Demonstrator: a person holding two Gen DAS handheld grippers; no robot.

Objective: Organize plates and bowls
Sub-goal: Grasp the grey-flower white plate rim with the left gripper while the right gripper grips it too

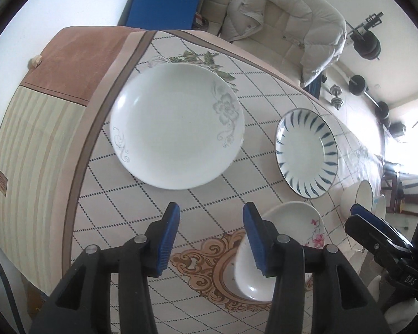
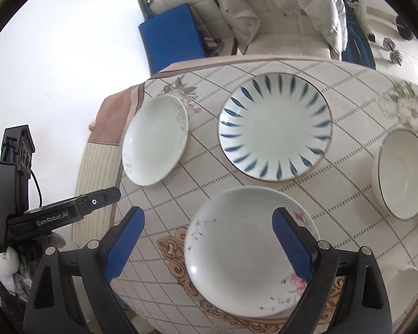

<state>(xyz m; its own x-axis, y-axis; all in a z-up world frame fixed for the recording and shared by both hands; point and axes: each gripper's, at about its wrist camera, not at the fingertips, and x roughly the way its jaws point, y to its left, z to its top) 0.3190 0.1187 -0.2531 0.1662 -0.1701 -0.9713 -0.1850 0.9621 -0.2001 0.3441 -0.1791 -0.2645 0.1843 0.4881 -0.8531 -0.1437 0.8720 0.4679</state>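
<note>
Two grippers hang over the table, both pointing steeply down, and neither one holds anything. The left gripper (image 1: 210, 239) has its blue fingers (image 1: 170, 239) part-way spread, with only checked tablecloth (image 1: 142, 200) showing in the gap. The right gripper (image 2: 209, 245) has its fingers (image 2: 125, 242) spread wide, and from its own camera they frame the pink-flowered plate (image 2: 237, 250) below them without touching it.

Out from the fingers now. That pink-flowered plate sits on the gold ornament printed at the middle of the cloth. Just beyond it lies the blue-striped plate (image 2: 276, 128), flat and apart from its neighbours. Off toward the brown corner of the cloth rests the large white plate with grey flowers (image 1: 177, 125), also flat and alone. On the other side, near the table edge, stands a white bowl (image 2: 404, 172) with a dark rim, upright and empty.

Beyond the table, a cream chair (image 2: 278, 27) carries a pale puffy jacket (image 1: 292, 16), and a blue pad (image 2: 172, 44) leans beside it. Dumbbells (image 1: 335, 96) lie on the floor behind.
</note>
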